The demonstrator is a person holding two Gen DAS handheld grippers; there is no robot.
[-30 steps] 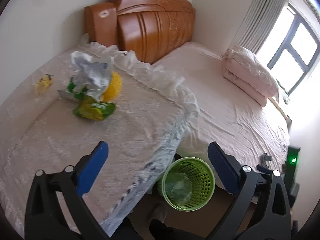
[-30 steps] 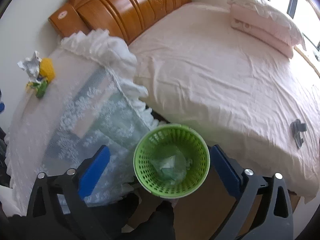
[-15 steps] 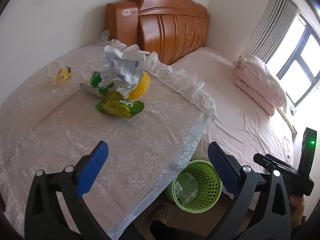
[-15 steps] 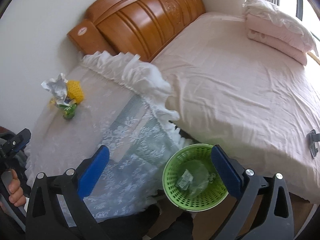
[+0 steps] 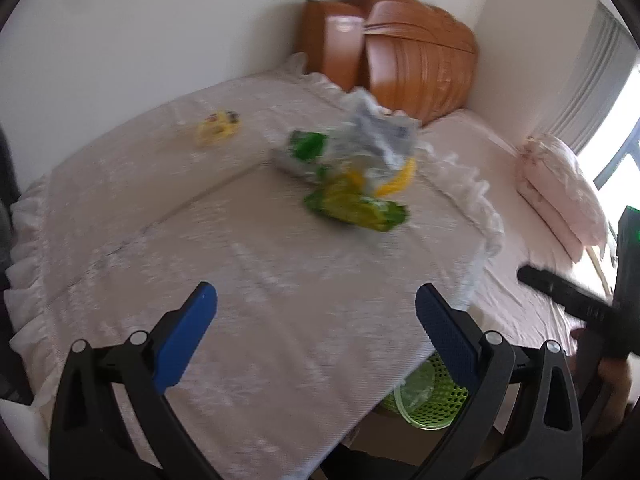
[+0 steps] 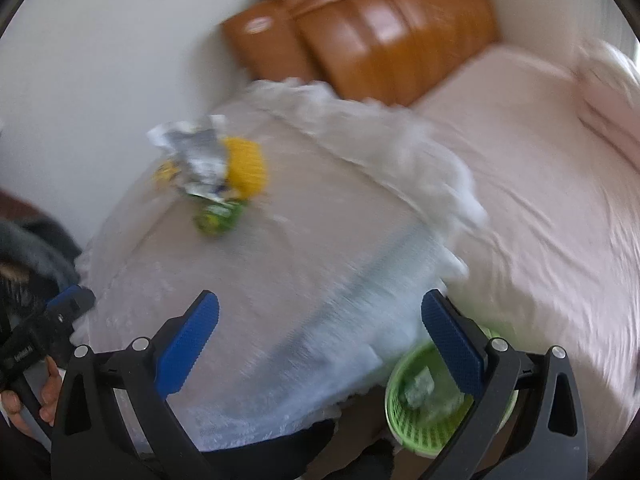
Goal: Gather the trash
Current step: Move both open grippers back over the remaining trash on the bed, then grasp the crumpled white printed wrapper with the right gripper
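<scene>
A pile of trash lies on the lace-covered table (image 5: 280, 288): a crumpled silver wrapper (image 5: 376, 136), a green and yellow packet (image 5: 356, 208) and a yellow item (image 5: 400, 180). A small yellow wrapper (image 5: 216, 130) lies apart, nearer the wall. My left gripper (image 5: 316, 320) is open and empty above the table's near part. My right gripper (image 6: 320, 320) is open and empty over the table edge; the pile shows in its view (image 6: 212, 176). A green mesh bin (image 6: 432, 400) with some trash in it stands on the floor beside the table, and shows in the left wrist view (image 5: 424, 396).
A bed (image 6: 540, 184) with a pink sheet, a wooden headboard (image 6: 380, 32) and folded pink bedding (image 5: 560, 188) stands right of the table. A white wall runs behind the table. The right gripper's body (image 5: 580, 308) shows at the right of the left wrist view.
Both grippers have swung left and up from the bin towards the table; the trash pile now sits more central in both views. Both stay open and empty.
</scene>
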